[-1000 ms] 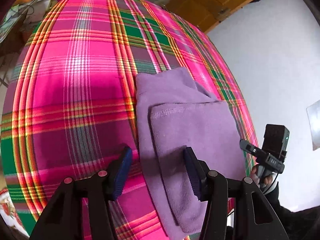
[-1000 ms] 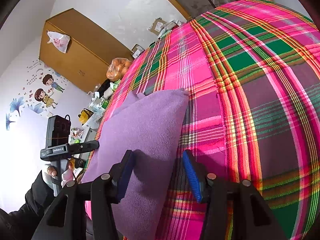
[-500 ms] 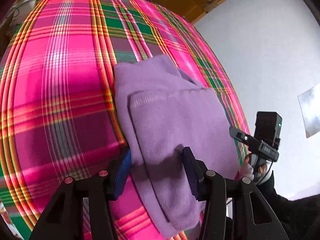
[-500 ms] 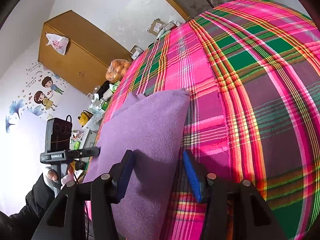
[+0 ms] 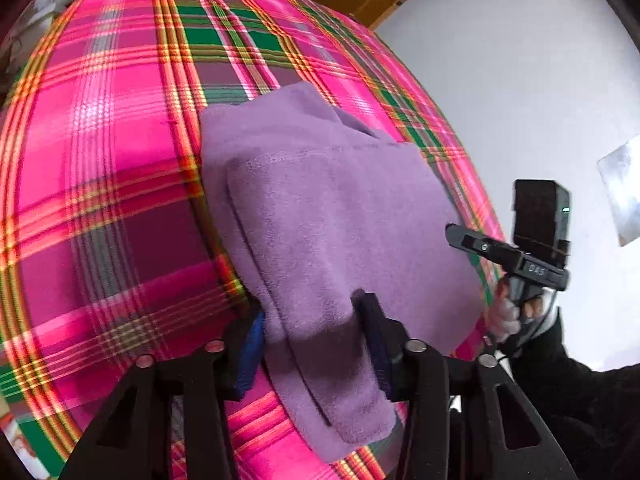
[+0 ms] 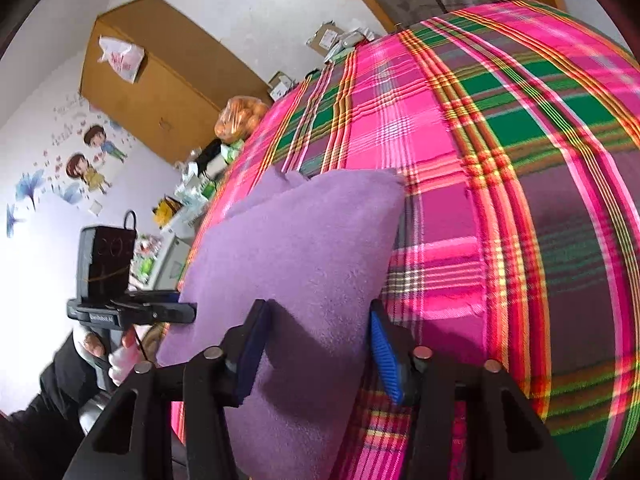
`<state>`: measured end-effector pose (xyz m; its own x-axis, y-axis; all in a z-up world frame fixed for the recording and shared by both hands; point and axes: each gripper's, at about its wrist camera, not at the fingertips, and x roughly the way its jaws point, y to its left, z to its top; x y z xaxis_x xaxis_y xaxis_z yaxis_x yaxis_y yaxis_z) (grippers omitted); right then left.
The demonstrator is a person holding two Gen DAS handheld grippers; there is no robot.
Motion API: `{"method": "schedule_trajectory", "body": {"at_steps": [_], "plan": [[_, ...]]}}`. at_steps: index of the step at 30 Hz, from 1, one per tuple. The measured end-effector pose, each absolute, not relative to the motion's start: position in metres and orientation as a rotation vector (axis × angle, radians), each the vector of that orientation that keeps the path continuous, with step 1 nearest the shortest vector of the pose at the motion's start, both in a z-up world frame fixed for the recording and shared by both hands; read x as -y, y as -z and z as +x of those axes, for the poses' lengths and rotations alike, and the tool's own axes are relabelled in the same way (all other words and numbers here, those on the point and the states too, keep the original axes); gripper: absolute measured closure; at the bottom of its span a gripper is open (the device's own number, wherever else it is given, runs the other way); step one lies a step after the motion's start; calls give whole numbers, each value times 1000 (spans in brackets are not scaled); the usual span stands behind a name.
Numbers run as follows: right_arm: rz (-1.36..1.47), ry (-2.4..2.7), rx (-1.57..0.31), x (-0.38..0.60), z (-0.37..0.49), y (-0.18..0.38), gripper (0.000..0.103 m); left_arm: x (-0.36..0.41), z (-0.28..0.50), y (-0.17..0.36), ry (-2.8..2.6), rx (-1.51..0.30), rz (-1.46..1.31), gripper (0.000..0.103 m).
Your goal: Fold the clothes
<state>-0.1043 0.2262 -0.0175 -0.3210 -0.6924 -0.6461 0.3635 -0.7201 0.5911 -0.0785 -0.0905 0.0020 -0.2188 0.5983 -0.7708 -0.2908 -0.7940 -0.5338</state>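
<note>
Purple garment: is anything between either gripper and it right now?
Nothing visible. The purple garment lies folded on the plaid cloth, and its near edge already sits between the open fingers of the left gripper. The right gripper is open around its other side.

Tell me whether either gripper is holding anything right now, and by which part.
Nothing is clamped yet. The left gripper is open around the near edge of the folded purple fleece garment; the right gripper is open over its near right corner.
</note>
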Motion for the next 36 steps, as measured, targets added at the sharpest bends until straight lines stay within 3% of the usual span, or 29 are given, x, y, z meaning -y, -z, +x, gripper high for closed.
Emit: {"method": "schedule_trajectory", "body": {"at_steps": [3, 9, 26, 36], "plan": [[1232, 2092, 427, -225, -100, 10, 69, 91, -74, -14, -2090, 341, -1433, 72], [1175, 2083, 424, -219, -98, -8, 76, 94, -66, -39, -2176, 300, -1332, 75], [1044, 2106, 231, -125, -175, -45, 76, 160, -114, -67, -2524, 399, -1209, 75], [1046, 2159, 267, -92, -261, -55, 76, 178, -204, -65, -2600, 483, -1141, 75]]}}
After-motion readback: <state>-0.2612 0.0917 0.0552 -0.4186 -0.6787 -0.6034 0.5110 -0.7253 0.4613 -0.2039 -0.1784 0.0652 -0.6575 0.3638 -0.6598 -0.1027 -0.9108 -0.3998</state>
